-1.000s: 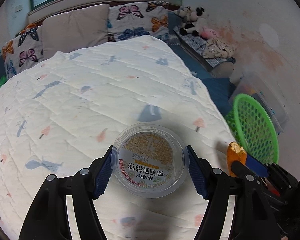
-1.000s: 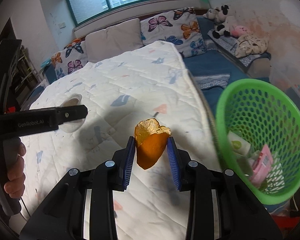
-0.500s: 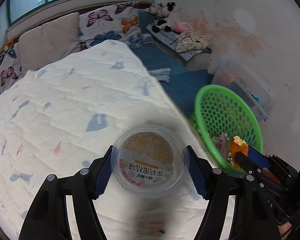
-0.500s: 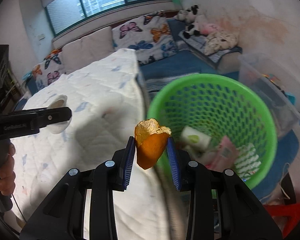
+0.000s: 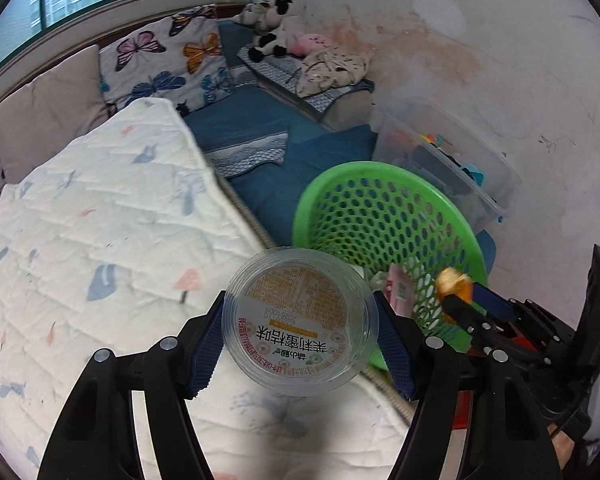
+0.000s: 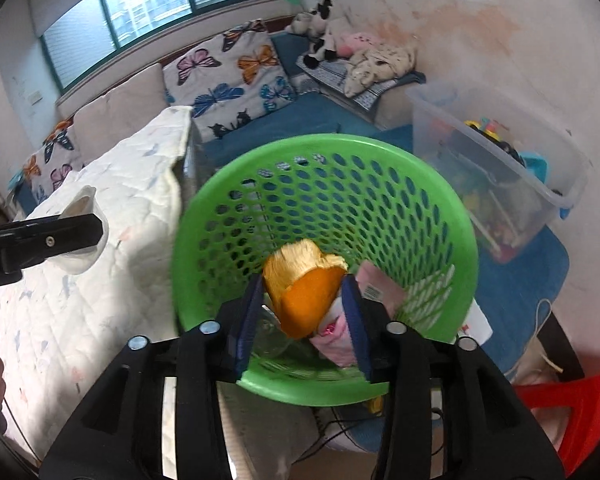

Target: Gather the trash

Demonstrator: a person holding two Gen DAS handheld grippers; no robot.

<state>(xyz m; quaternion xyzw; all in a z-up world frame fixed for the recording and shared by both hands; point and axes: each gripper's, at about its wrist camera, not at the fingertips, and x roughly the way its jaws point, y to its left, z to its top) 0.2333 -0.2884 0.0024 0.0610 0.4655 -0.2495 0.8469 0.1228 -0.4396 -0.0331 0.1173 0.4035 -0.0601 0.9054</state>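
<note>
My left gripper (image 5: 300,330) is shut on a clear plastic cup (image 5: 300,320) with a yellow printed label, held above the bed's right edge. My right gripper (image 6: 303,300) is shut on an orange peel (image 6: 304,288) and holds it over the open green mesh basket (image 6: 340,168). The basket holds several wrappers, among them a pink packet (image 6: 374,284). In the left wrist view the basket (image 5: 380,208) is to the right, with the right gripper (image 5: 456,294) and its peel (image 5: 452,282) over its near rim. The left gripper's arm (image 6: 40,240) and cup (image 6: 82,236) show at the left of the right wrist view.
A bed with a white quilted cover (image 5: 80,240) fills the left. A clear plastic storage box (image 6: 500,160) of toys stands right of the basket by the wall. Blue floor mats (image 5: 260,128), butterfly pillows (image 5: 164,64), plush toys (image 6: 324,40) and a red stool (image 6: 572,408) surround it.
Both grippers have swung right from over the bed toward the basket. The right gripper with the peel is now above the basket's opening. Both grips are unchanged.
</note>
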